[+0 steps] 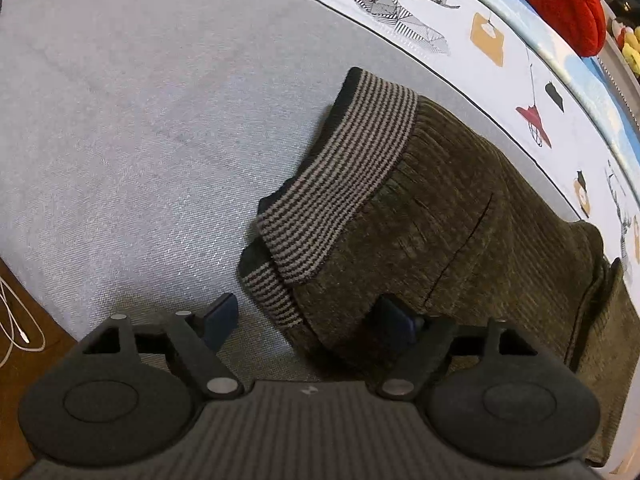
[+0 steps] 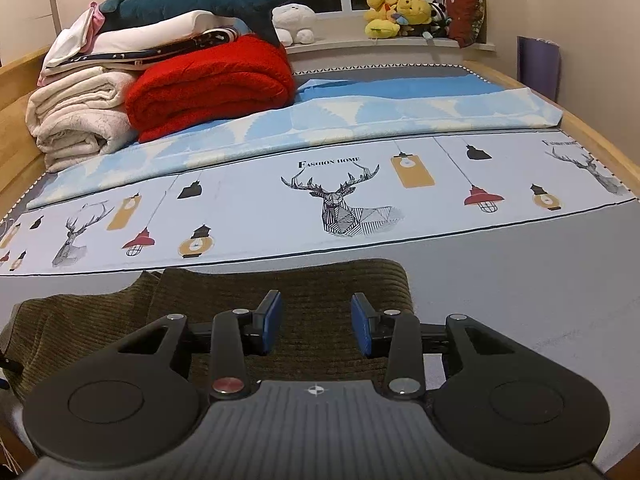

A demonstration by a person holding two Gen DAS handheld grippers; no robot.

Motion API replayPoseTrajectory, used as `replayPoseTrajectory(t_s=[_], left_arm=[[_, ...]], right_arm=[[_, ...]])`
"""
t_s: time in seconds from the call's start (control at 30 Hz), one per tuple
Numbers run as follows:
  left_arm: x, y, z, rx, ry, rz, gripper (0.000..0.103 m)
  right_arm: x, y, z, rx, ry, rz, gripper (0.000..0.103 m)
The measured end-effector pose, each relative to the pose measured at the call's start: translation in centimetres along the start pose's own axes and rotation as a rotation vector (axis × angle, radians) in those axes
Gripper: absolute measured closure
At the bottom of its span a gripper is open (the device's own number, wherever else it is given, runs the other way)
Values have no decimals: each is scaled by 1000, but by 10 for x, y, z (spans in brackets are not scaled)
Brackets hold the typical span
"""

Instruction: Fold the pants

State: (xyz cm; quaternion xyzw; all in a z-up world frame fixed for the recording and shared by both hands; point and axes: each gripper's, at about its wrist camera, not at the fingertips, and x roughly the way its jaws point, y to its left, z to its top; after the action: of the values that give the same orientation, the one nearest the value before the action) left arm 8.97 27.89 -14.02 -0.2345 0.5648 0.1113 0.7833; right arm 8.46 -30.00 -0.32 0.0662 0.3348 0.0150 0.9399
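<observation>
**A:** While the pants [image 1: 420,216] lie on the grey part of the bed [image 1: 140,100], just below the printed strip with the deer, where does each gripper stand?

**B:** In the left wrist view, the left gripper [image 1: 308,316] points steeply down at the striped waistband [image 1: 340,184]. Its jaws are spread wide and nothing is pinched. One finger is over the bare bed, the other over the brown cloth near the edge of the pants.

**A:** And the right one?

**B:** In the right wrist view, the right gripper [image 2: 316,326] hangs over the other end of the pants [image 2: 280,300], which look already doubled. Its jaws are half apart and released. I see cloth below them, but no cloth between the pads.

**A:** So what is the step, in your opinion?

**B:** I think the hands are placing themselves for the next fold. To do it well, the left gripper should go lower, so that all layers at the waistband enter between the fingers, not only the top one. The ribbed part is thick and elastic, so a deep bite is better than a bite at the very rim.

**A:** Any risk?

**B:** The corduroy is soft and heavy. If only one side is lifted, the fold will probably come out crooked.
</observation>
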Motion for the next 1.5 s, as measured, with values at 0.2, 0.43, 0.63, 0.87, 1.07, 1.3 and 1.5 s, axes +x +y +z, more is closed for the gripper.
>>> replayPoseTrajectory(t_s=[0.2, 0.43, 0.63, 0.87, 1.07, 1.3, 1.5], left_arm=[[-5, -7, -8, 27, -42, -8, 35], [-19, -11, -13, 31, -112, 0, 71], [-71, -53, -37, 160, -330, -4, 81], [-159, -236, -110, 563, -534, -246, 85], [-132, -399, -233, 933, -440, -470, 77], [-95, -403, -242, 1017, -306, -487, 57], [-79, -317, -159, 976, -322, -305, 57]], right_arm=[[0, -1, 0, 11, 1, -2, 63], [-1, -12, 1, 48, 4, -19, 63], [1, -43, 3, 153, 33, -95, 63], [-3, -90, 0, 283, 36, -91, 63], [-11, -127, -6, 391, 21, -79, 63], [5, -150, -14, 517, 99, 26, 51], [39, -117, -19, 395, 271, 103, 40]])
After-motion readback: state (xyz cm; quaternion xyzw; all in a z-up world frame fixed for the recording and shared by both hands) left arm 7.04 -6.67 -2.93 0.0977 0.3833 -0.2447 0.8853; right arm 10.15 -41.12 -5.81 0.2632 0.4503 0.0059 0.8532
